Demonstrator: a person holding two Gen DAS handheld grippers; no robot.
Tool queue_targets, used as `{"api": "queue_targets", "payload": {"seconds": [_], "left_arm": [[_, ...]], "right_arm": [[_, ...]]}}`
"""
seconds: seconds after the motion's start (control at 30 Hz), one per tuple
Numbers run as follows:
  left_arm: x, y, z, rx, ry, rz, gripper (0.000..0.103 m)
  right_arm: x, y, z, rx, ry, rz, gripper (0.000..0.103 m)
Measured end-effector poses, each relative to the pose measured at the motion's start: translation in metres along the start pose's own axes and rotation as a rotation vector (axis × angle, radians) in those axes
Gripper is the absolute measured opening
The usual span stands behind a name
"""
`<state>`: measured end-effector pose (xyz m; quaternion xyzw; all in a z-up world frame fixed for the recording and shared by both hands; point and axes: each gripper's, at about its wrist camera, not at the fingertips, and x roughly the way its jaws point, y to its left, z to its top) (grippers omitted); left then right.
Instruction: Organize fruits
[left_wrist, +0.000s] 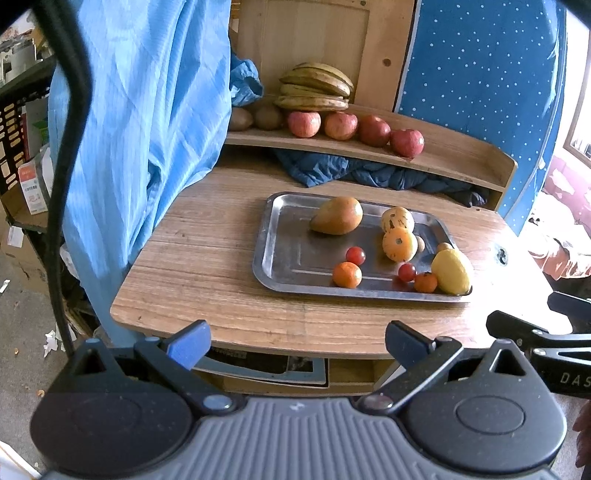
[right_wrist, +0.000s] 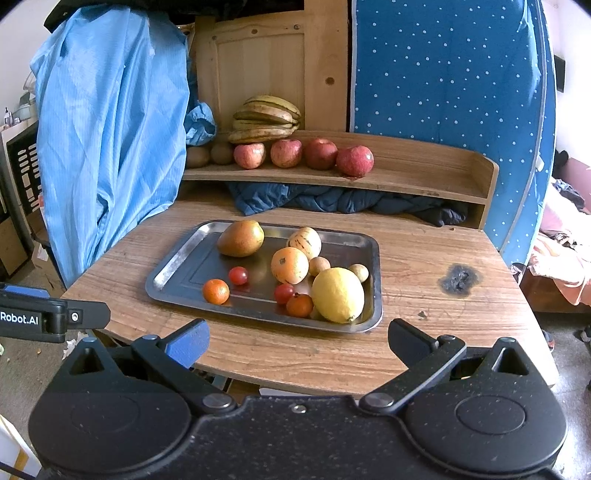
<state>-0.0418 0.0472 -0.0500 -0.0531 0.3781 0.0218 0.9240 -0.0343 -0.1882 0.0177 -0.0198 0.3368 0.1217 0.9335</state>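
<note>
Peeking out behind your lemon (right_wrist: 338, 294), near the tray's (right_wrist: 173, 267) right edge, are small tan fruits (right_wrist: 358, 272), mostly hidden and hard to name. Two brownish fruits (right_wrist: 221, 152) at the shelf's (right_wrist: 424, 177) left end sit half in shadow beside the blue cloth (right_wrist: 110, 140), under the bananas (right_wrist: 266, 120); four apples (right_wrist: 286, 153) line the shelf's front edge. Your left gripper (left_wrist: 297, 341) is spread wide and empty at the table's (left_wrist: 207, 258) near edge, your right gripper (right_wrist: 297, 339) likewise. On the tray: mango (right_wrist: 241, 238) at the far-left corner, two striped melons (right_wrist: 290, 265) mid-tray, cherry tomatoes (right_wrist: 238, 275) and small oranges (right_wrist: 216, 291) along the near edge. A burn mark (right_wrist: 460, 279) scars the table's right side.
</note>
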Motion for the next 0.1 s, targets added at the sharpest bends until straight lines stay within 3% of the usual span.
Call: {"api": "queue_targets", "payload": {"seconds": [0.1], "left_arm": [[-0.0006,0.0002,-0.0005,-0.006,0.001,0.003,0.103]], "right_arm": [[0.0031,0.0008,0.0030,-0.002,0.003,0.003,0.102]]}}
